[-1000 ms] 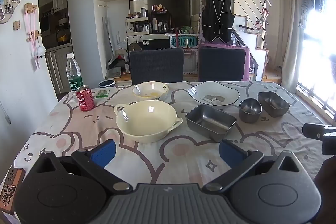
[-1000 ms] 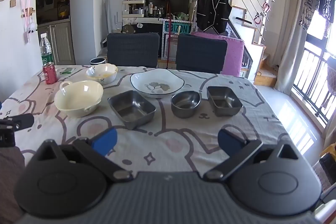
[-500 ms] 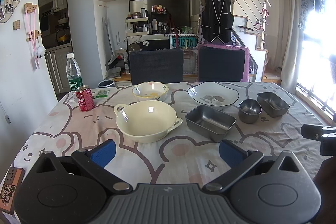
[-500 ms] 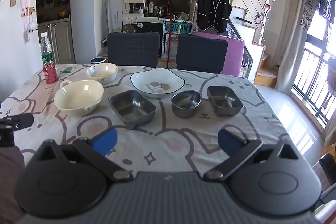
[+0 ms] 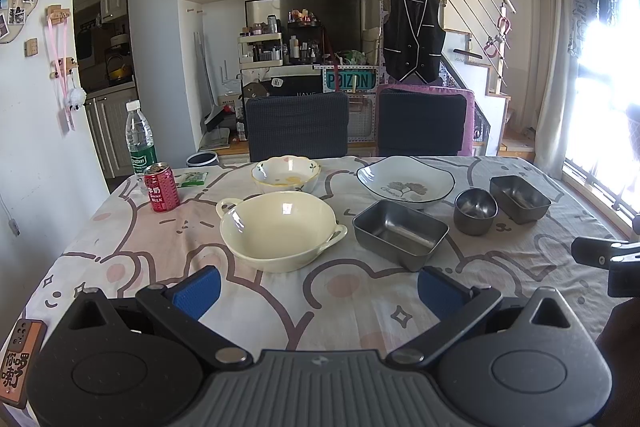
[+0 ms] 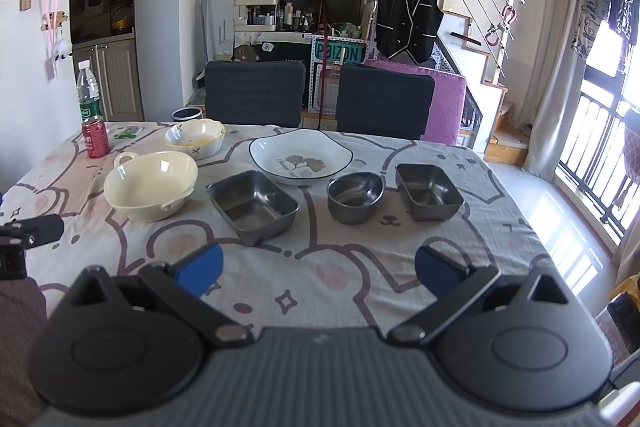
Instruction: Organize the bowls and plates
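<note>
On the bear-print tablecloth stand a cream two-handled bowl (image 5: 279,229) (image 6: 151,184), a small flowered bowl (image 5: 286,173) (image 6: 195,138), a white square plate (image 5: 406,182) (image 6: 301,156), a large steel tray (image 5: 400,233) (image 6: 252,205), a round steel bowl (image 5: 475,211) (image 6: 355,195) and a small steel tray (image 5: 520,198) (image 6: 429,190). My left gripper (image 5: 318,289) hangs open near the table's front edge, short of the cream bowl. My right gripper (image 6: 319,269) is open too, in front of the steel pieces. Neither holds anything.
A red drink can (image 5: 161,187) (image 6: 95,137) and a water bottle (image 5: 140,137) (image 6: 88,92) stand at the far left, by a green packet (image 5: 193,179). Two dark chairs (image 5: 298,126) (image 6: 385,103) face the far side. A small orange sign (image 5: 18,361) lies at the near left corner.
</note>
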